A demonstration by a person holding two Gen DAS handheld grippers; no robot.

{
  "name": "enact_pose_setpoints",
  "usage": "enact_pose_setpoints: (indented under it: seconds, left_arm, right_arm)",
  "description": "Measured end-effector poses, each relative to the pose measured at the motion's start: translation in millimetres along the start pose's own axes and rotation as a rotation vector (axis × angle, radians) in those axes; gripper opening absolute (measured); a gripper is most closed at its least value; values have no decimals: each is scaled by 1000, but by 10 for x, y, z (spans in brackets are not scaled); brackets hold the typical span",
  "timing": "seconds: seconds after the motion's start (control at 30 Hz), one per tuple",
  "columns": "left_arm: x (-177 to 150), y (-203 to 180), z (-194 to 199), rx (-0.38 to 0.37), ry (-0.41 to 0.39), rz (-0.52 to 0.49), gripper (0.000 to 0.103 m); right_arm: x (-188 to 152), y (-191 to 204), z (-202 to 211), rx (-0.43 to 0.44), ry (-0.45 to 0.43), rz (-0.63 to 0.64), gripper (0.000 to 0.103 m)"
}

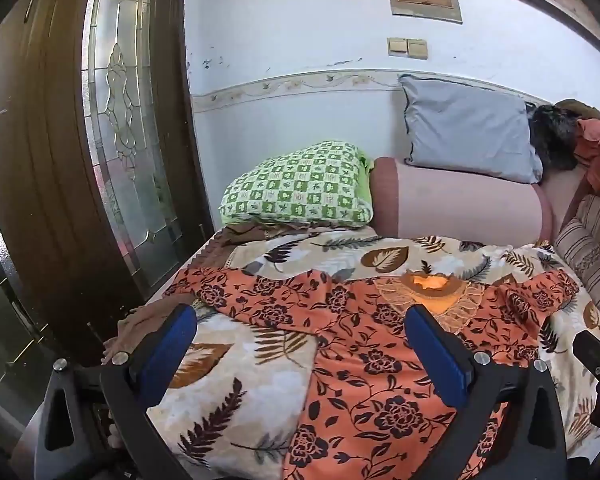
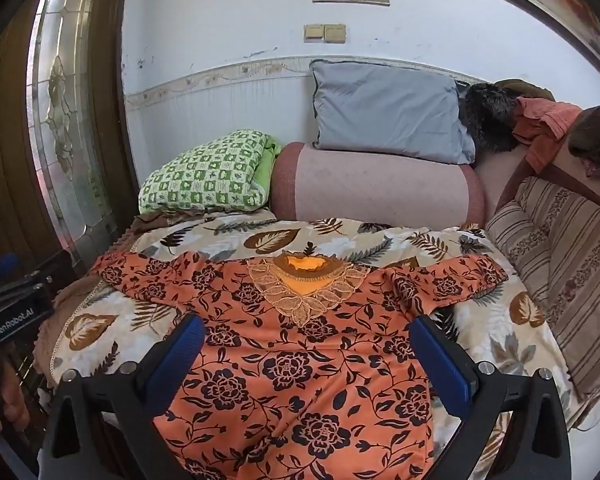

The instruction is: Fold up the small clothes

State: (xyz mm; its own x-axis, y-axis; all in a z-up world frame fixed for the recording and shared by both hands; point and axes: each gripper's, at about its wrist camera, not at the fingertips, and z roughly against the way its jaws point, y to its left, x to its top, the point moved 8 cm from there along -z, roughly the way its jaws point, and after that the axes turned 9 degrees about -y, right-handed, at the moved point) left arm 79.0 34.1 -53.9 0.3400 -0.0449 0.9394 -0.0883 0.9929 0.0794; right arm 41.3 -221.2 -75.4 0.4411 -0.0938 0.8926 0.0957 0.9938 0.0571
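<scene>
Orange floral top point(image 1: 364, 352) spread flat on the bed point(image 1: 236, 384), neck away, nothing gripped.

Left wrist view: left gripper point(image 1: 300, 344) fingers spread fully, empty, above the top's left side; thin, limp cloth, likely light and slippery, so pinch the sleeve point(image 1: 228, 292) edge. Right wrist view: right gripper point(image 2: 304, 352) also wide open, empty, over the top point(image 2: 300, 360); take its right sleeve point(image 2: 460, 276) or the hem.
</scene>
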Motion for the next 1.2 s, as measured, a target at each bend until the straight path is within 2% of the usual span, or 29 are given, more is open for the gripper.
enact_pose_setpoints:
  seconds: [0.23, 0.4, 0.67, 1.2]
  left_arm:
    - [-39, 121, -6, 39, 2, -5, 103]
    - [-60, 138, 8, 48, 6, -12, 103]
    - [-86, 117, 4, 51, 11, -22, 103]
    - [-116, 30, -38, 43, 18, -41, 103]
  right_arm:
    - [44, 146, -21, -4, -6, 19, 103]
    - [-74, 212, -17, -2, 4, 31, 103]
    - [-220, 81, -72, -10, 30, 13, 103]
    - [-215, -88, -108, -33, 23, -14, 103]
